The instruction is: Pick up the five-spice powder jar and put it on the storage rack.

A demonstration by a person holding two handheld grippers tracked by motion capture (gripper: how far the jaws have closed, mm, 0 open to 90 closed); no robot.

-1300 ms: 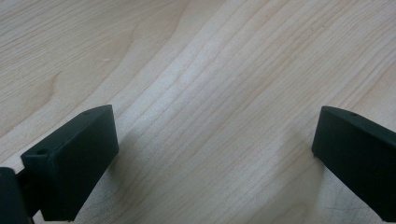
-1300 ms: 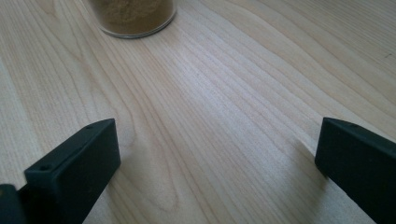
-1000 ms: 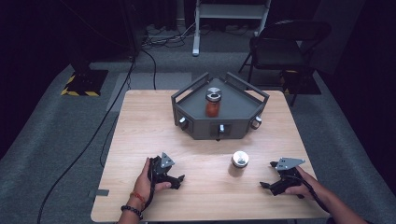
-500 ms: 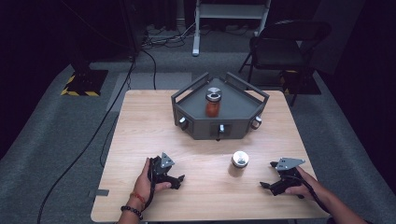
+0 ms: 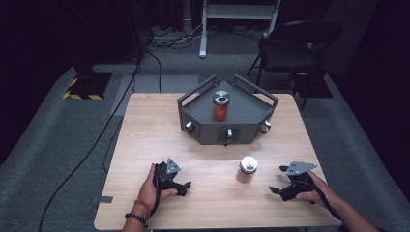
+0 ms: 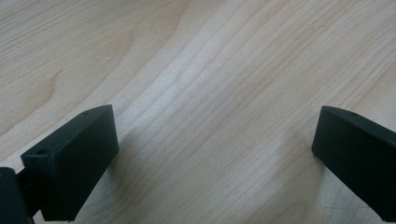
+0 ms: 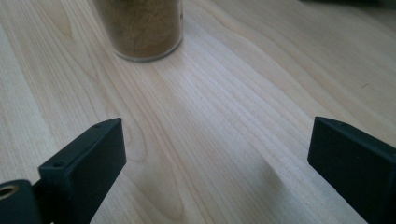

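A small jar of brown powder (image 5: pixel 248 168) with a silver lid stands on the wooden table (image 5: pixel 145 135), between my two grippers. In the right gripper view the jar (image 7: pixel 142 28) stands ahead and left of the jaws, apart from them. My right gripper (image 5: pixel 278 180) (image 7: pixel 217 144) rests low on the table to the jar's right. It is open, and its jaws have just been closing a little with nothing between them. Over bare wood near the front left, my left gripper (image 5: pixel 185 187) (image 6: pixel 215 140) is open and holds nothing. A second jar (image 5: pixel 220 108) with reddish contents stands inside a grey tray (image 5: pixel 241 128).
The grey tray has raised rails and knobs on its front wall and sits at the table's far middle. Behind the table are a dark chair (image 5: pixel 295 48), a yellow-striped stand base (image 5: pixel 87 87) and cables on the carpet.
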